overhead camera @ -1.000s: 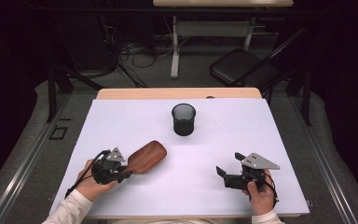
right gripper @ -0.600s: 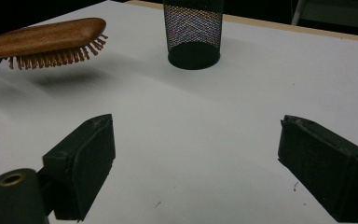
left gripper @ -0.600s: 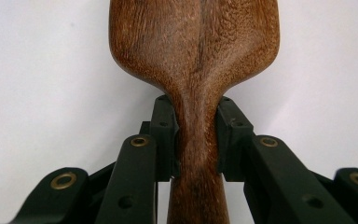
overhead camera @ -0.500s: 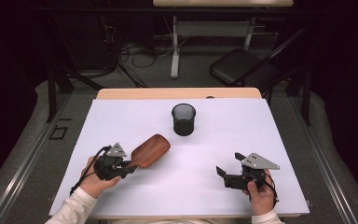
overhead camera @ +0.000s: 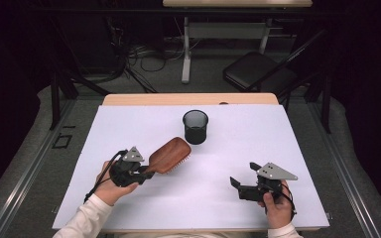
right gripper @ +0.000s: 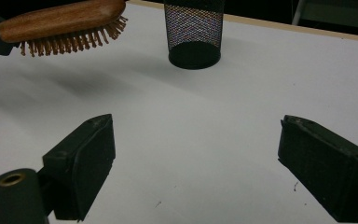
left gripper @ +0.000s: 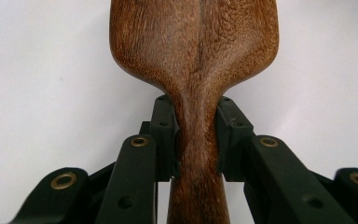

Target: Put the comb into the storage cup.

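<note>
Left gripper (overhead camera: 144,174): my jaws pinch the brush (overhead camera: 169,154) by its handle, lifted off the table (overhead camera: 287,148).
Cup (overhead camera: 195,127): upright just beyond the brush, nothing in it yet.
Right gripper (overhead camera: 241,187): my jaws spread, idle.
Left to do: likely stand the brush in the cup.

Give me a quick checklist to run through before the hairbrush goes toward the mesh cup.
1. Grip: left gripper shut on the hairbrush at its handle neck, pads on both sides: ok.
2. Brush off the table, bristles facing down: ok.
3. Mesh cup upright, opening free: ok.
4. Path between brush and cup free of other things: ok.
5. Right gripper open, holding nothing, off to the side: ok.
6. Whether the brush head fits the cup: cannot tell.
</note>
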A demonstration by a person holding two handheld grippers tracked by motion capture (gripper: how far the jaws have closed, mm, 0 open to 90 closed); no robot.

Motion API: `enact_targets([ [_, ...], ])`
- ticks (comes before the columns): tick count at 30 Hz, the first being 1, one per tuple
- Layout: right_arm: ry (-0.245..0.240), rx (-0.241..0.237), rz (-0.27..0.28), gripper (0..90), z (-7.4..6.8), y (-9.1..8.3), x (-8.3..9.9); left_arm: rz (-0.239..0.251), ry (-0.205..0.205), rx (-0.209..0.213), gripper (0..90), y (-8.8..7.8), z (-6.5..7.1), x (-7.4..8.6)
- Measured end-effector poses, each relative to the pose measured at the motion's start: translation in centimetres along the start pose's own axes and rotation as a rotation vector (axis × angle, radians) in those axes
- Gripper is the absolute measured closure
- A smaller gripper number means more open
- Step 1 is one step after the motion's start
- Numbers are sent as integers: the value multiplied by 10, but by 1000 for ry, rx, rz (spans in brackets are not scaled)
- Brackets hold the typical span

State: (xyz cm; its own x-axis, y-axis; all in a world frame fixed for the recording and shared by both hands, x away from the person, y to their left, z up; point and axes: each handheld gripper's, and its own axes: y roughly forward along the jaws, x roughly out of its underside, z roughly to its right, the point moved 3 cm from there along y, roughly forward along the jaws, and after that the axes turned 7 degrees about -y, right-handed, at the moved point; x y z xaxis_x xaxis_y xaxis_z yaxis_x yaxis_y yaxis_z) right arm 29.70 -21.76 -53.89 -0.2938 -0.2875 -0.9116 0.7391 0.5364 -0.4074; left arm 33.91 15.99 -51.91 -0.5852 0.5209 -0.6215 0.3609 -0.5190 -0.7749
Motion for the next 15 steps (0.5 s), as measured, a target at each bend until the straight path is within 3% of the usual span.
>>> enact_targets([
  [8, 2, -4, -1, 107, 0, -1, 0, 1, 41, 9, 719, 5, 12, -18],
  [15, 2, -3, 2, 107, 1, -1, 0, 16, 51, 25, 719, 9, 20, -30],
])
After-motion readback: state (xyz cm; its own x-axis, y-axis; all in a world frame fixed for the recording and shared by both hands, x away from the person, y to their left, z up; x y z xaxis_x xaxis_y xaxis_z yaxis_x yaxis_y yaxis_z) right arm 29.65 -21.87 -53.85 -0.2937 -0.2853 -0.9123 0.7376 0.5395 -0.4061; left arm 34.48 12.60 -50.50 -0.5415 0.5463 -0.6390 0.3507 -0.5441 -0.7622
